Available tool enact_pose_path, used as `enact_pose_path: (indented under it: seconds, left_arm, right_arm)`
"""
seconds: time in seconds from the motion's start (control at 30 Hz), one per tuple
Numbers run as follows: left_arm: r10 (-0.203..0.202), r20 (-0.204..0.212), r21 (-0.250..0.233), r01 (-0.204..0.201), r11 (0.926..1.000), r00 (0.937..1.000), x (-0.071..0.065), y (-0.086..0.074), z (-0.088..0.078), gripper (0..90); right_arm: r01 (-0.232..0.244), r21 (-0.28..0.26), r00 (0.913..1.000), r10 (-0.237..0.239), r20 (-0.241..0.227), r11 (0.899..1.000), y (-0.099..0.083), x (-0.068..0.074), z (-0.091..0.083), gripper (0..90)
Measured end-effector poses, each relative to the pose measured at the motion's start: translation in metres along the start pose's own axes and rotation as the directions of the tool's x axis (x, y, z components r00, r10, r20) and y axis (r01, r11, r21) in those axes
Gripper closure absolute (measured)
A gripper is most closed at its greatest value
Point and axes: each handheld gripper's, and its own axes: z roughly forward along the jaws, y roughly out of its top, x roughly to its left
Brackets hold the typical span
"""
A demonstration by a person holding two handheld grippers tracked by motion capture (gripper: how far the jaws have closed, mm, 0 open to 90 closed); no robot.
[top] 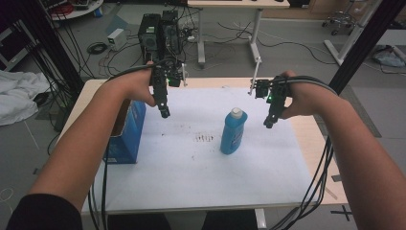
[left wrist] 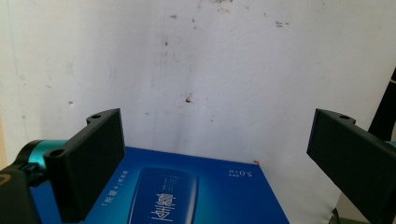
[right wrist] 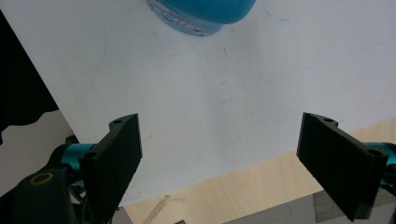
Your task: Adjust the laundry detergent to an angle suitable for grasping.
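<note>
Hand-held gripper L (top: 165,114): jaws spread, nothing held, above blue box (top: 125,136). R (top: 268,123): spread, empty, nr bottle (top: 233,132).

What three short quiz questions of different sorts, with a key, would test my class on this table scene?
1. True or false: the blue bottle stands upright on the white sheet.
2. Which claw is nearer the blue box: A left claw, B right claw?
3. Fill in: the bottle's cap is ____.

Key: 1 true. 2 A. 3 white; both claws are open and hold nothing.
</note>
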Motion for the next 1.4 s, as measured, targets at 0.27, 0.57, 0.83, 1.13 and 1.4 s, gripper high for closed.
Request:
enact_pose_path:
  seconds: [0.27,0.57,0.83,1.13,1.4]
  left_arm:
    - [0.006,-0.006,-0.002,-0.006,1.0,1.0,-0.004,-0.002,-0.004,4.3]
    - [0.001,-0.009,-0.002,-0.001,1.0,1.0,-0.003,-0.003,-0.005,4.3]
    - [-0.007,-0.008,-0.021,0.006,0.9998,0.9999,-0.009,-0.007,-0.009,4.3]
    - [0.006,0.069,-0.16,0.005,0.9871,0.9976,-0.024,-0.024,-0.013,4.3]
    - [-0.018,0.11,-0.212,0.042,0.9764,0.9937,-0.04,-0.035,-0.008,4.3]
  right_arm:
    - [-0.008,0.003,1.0,0.008,0.002,1.0,0.0,0.001,0.0,13.2]
    - [-0.006,0.0,1.0,0.006,0.0,1.0,-0.004,0.002,-0.001,13.2]
    - [-0.022,-0.008,0.9997,0.022,0.01,1.0,-0.006,0.004,-0.004,13.2]
    - [-0.034,-0.011,0.9993,0.034,0.013,0.999,-0.012,0.005,-0.005,13.2]
    - [-0.026,-0.016,0.9995,0.026,0.017,1.0,-0.017,0.006,-0.002,13.2]
